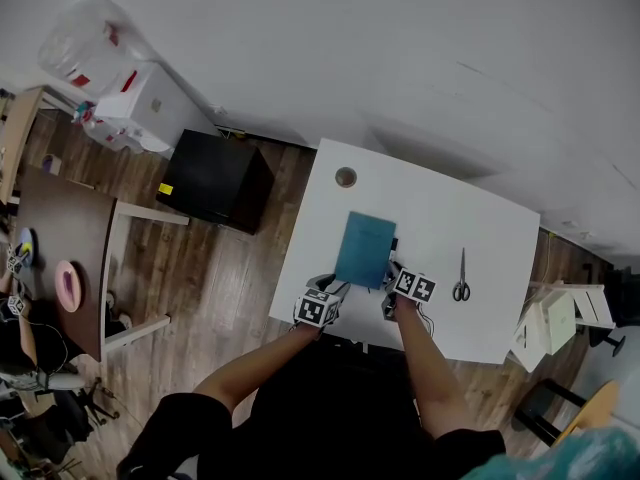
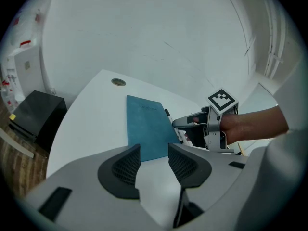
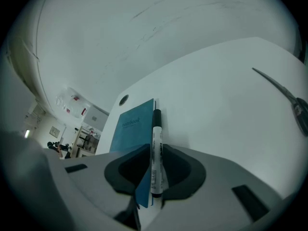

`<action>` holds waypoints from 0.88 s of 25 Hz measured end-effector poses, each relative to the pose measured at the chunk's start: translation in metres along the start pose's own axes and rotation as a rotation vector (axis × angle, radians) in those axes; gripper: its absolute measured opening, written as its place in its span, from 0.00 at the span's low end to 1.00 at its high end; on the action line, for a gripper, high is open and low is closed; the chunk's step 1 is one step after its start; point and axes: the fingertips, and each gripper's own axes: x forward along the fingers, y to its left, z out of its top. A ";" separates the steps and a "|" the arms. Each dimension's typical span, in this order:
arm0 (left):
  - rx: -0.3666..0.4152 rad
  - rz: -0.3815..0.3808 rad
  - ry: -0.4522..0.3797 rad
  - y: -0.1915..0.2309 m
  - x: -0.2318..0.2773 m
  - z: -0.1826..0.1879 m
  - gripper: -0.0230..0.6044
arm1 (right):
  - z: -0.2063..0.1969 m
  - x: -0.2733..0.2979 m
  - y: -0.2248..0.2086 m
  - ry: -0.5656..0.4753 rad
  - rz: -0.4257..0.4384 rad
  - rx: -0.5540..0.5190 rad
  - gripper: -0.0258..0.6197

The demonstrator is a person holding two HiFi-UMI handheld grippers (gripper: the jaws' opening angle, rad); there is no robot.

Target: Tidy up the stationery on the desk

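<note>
Two hand-held grippers meet at the near edge of a teal notebook [image 1: 365,249] lying mid-way across a white desk [image 1: 480,228]. The right gripper [image 3: 155,153] is closed on a black-capped marker [image 3: 156,126]. The marker lies tight against the notebook's right edge, its long axis parallel to that edge and running straight out from the jaws, cap end farthest from the person. The left gripper [image 2: 154,149] sits at the notebook's near left corner, jaws apart and empty, with the cover's edge just ahead of them. Scissors [image 1: 461,286] lie well to the right of the notebook, nearer the right hand. Lifting the marker clear looks like the next step, though it may drag the notebook's corner along.
</note>
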 end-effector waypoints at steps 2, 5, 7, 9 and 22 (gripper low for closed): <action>-0.001 0.004 0.001 0.000 0.001 -0.001 0.34 | 0.000 0.000 0.004 0.005 0.022 -0.001 0.17; -0.005 0.014 0.002 -0.001 0.001 -0.001 0.34 | 0.003 -0.003 0.006 0.003 0.032 -0.034 0.17; -0.004 0.018 0.008 -0.004 0.002 -0.004 0.34 | 0.006 -0.010 0.004 -0.012 0.038 -0.053 0.17; 0.003 0.020 0.016 -0.011 0.005 -0.006 0.34 | 0.012 -0.023 0.001 -0.039 0.043 -0.070 0.17; 0.048 0.023 0.028 -0.086 0.048 0.003 0.34 | 0.018 -0.112 -0.115 -0.085 -0.083 -0.231 0.17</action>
